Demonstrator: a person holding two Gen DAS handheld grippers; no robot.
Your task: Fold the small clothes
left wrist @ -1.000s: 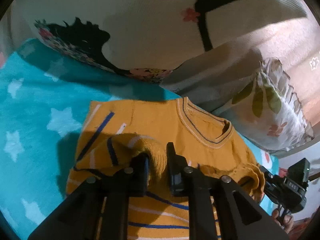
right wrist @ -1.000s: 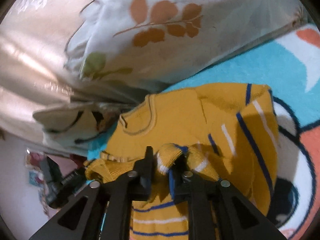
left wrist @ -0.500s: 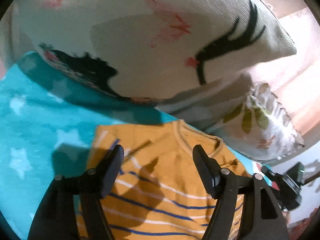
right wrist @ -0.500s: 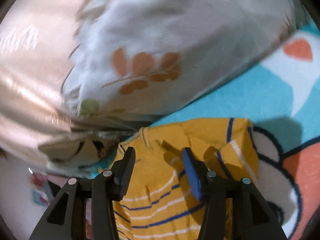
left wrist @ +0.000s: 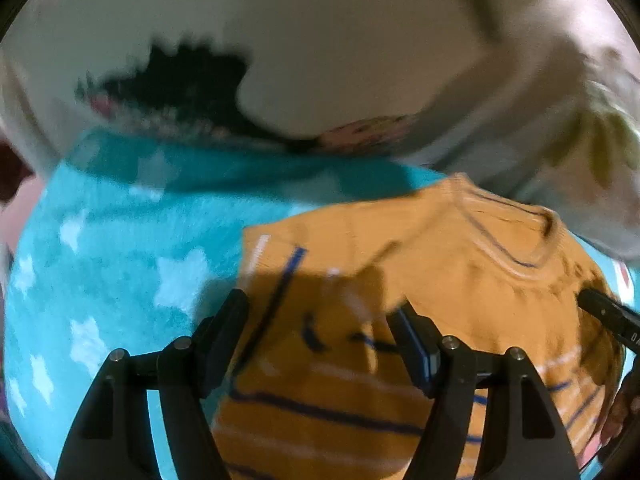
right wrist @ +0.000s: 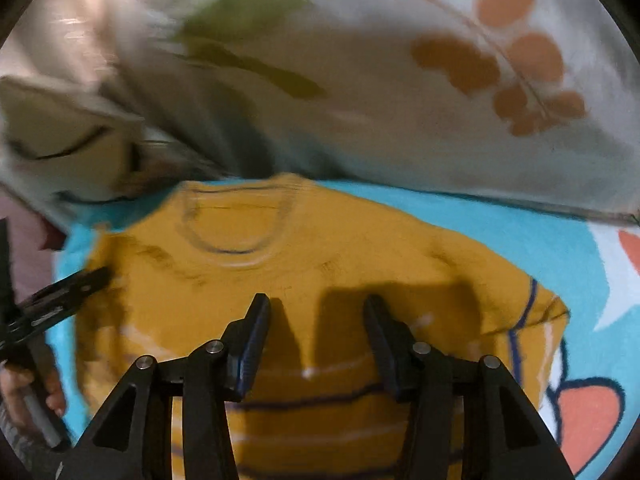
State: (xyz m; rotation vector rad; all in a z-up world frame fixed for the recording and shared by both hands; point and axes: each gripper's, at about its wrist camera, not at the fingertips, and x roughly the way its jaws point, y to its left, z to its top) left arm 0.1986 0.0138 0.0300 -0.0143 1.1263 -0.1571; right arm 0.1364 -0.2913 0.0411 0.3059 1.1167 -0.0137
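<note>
A small mustard-yellow sweater (left wrist: 448, 256) with blue and white stripes lies flat on a teal blanket (left wrist: 120, 264), neckline away from me. Both sleeves lie folded in over its body. My left gripper (left wrist: 322, 304) hovers open over the sweater's left folded sleeve, with nothing pinched between its fingers. In the right wrist view my right gripper (right wrist: 317, 300) hangs over the middle of the sweater (right wrist: 328, 252); its jaws are closing slightly, and no cloth is caught between them. Each view shows the other gripper at its edge: the left gripper (right wrist: 60, 296) and the right gripper (left wrist: 612, 320).
A white pillow (left wrist: 340, 52) with a black print and a leaf-patterned pillow (right wrist: 400, 92) lie just beyond the sweater's collar. The blanket (right wrist: 540, 240) carries stars and orange cartoon shapes. A person's hand (right wrist: 24, 392) grips the left tool's handle.
Both grippers let go of the sleeve cuffs and opened. The sleeves now lie flat across the sweater. Both grippers have swung and rolled over the sweater; the right one sits more toward its middle.
</note>
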